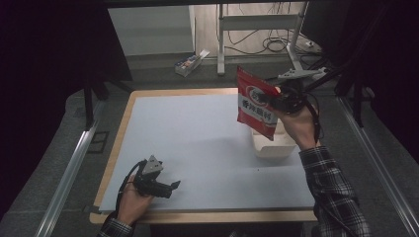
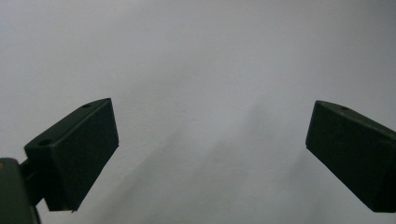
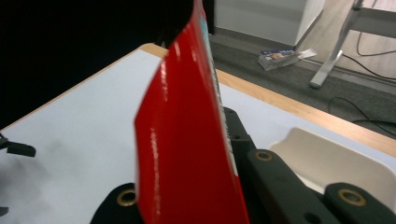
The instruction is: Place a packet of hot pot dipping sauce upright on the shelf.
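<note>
Two grippers work over a table [image 1: 148, 94] covered by a pale sheet, with a white tray [image 1: 274, 146] at its right side serving as the landmark here. In the high view, the right gripper [image 1: 274, 101] is raised above the tray and holds a red snack bag [image 1: 254, 102] clear of the surface; the bag's printed white label faces the camera there. The right gripper view shows what the high view cannot: the bag [image 3: 187, 140] seen nearly edge-on, its glossy red back toward the lens, pinched between the two black jaws at its lower part, with the tray [image 3: 327, 163] lying below and to the right of it. The bag's long axis runs nearly upright, tilted slightly, with its top edge leaning away from the tray toward the far side of the table and its bottom corner hanging just above the tray's rim. The right hand [image 1: 299, 126] reaches up from a plaid sleeve [image 1: 331, 192], forearm angled forward over the tray's near side. Well left of the tray, near the table's front edge, the left hand [image 1: 132, 200] rests the left gripper [image 1: 170, 187] low on the sheet, pointing toward the tray's side. The left gripper view shows its jaws spread wide apart over bare sheet [image 2: 210, 70], holding nothing.
</note>
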### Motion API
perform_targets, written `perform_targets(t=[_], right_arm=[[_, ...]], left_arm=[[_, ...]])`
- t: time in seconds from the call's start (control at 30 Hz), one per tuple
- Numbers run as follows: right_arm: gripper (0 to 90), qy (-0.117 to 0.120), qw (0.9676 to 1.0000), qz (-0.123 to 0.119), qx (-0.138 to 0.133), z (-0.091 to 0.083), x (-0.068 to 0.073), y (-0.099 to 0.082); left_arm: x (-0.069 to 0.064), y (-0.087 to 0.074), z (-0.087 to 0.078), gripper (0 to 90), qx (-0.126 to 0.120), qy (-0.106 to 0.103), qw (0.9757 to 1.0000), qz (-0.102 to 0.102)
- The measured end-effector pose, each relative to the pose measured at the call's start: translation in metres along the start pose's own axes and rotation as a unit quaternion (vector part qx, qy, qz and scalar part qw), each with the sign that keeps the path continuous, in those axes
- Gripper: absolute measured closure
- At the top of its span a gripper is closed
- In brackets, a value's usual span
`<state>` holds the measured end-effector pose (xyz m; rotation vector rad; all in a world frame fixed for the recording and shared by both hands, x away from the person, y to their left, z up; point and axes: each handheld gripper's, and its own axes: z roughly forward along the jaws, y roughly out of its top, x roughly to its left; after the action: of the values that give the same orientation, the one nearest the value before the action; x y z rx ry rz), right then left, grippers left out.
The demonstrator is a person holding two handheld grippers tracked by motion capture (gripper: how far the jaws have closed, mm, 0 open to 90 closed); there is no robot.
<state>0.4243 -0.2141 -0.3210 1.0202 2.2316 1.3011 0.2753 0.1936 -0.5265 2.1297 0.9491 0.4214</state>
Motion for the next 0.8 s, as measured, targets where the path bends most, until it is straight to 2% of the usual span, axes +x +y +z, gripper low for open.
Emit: perform_targets(t=[0.37, 0.8], right_arm=[[88.8, -0.020, 0.9996, 0.020, 0.002, -0.015, -0.029, -0.019], [88.8, -0.026, 0.9989, 0.040, 0.002, -0.025, -0.047, -0.040]], left_arm=[[0.000, 0.000, 0.000, 2.5, 0.002, 0.001, 1.0000, -0.003], [0.000, 0.000, 0.001, 2.5, 0.004, 0.002, 1.0000, -0.005]])
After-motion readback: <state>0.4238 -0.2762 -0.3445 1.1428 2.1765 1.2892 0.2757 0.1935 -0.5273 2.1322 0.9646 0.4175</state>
